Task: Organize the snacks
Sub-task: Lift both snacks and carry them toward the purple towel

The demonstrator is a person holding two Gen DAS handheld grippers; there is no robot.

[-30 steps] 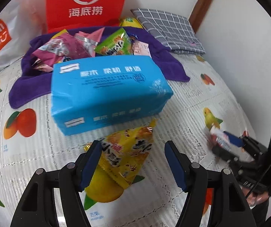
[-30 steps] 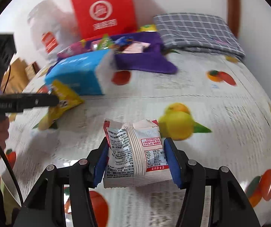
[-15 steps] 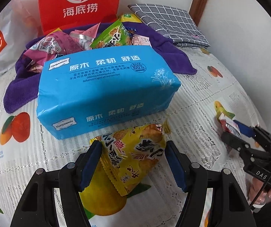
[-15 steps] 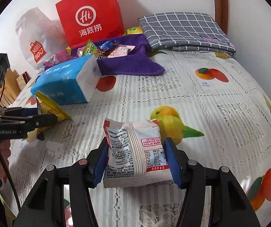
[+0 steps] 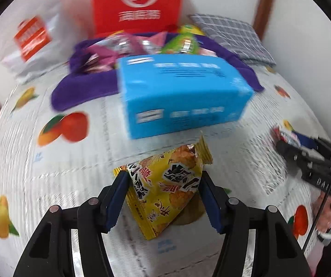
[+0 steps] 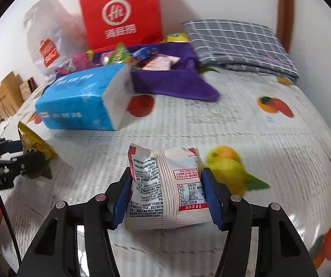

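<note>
A yellow snack packet [image 5: 165, 182] sits between the blue pads of my left gripper [image 5: 163, 180]. The jaws are closing, and both pads touch its sides. In the right wrist view the same packet [image 6: 34, 143] pokes out of the left gripper [image 6: 20, 154] at the far left. My right gripper [image 6: 165, 177] is shut on a white snack packet [image 6: 165, 184] with red trim, held over the fruit-print tablecloth [image 6: 234, 120]. Several more snacks [image 5: 142, 46] lie piled on a purple cloth [image 5: 77, 90] at the back.
A blue tissue pack [image 5: 181, 92] lies just beyond the yellow packet. Behind the purple cloth stand a red paper bag [image 5: 137, 2] and a white shopping bag [image 5: 31, 41]. A folded grey checked cloth [image 5: 232, 37] lies at the back right by the wall.
The left jaws have narrowed onto the yellow packet, which now stands up between the pads. The left view has swung left, blurring the scene. The right gripper still holds the white packet.
</note>
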